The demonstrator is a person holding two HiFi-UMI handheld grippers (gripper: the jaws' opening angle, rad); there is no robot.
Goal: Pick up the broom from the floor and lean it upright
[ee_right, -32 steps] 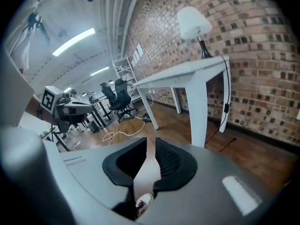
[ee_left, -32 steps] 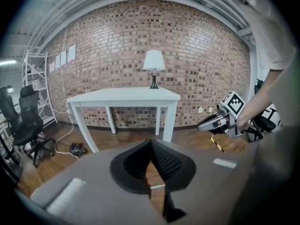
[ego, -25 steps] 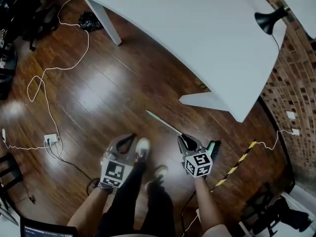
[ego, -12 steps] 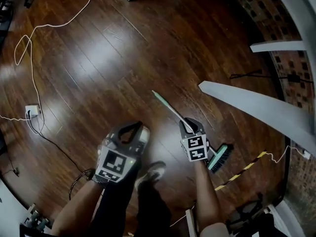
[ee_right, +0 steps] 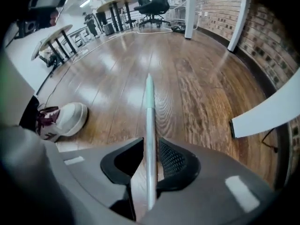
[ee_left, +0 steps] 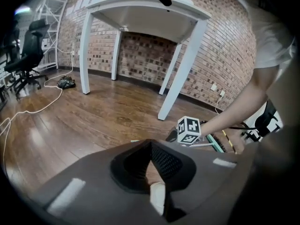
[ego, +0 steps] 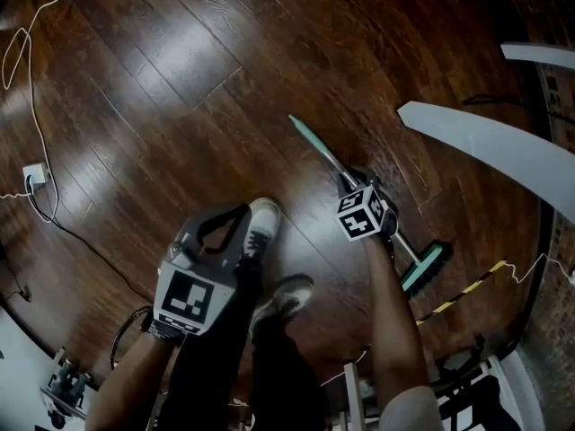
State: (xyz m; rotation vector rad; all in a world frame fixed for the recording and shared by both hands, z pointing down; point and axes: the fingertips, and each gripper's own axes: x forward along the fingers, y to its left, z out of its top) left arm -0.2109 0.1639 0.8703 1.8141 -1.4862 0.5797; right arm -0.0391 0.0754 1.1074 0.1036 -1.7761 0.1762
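Teal-handled broom (ego: 316, 142) lying flat on wooden floor (ego: 180, 79), brush head pointing toward floor's brick-wall edge. Right gripper (ego: 352, 180) straddling shaft; jaws, just opening, standing apart, pads not yet clamping. Left gripper (ego: 235, 215) hanging idle beside shoe (ego: 260, 227), tips together, empty. Advice: seat shaft deep between pads, close firmly before lifting.

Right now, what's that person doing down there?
A person with a claw in each hand is reaching down to a broom lying on the floor. The right claw has just been opening, and its jaws straddle the handle without squeezing it. The left claw hangs shut and empty above a shoe.
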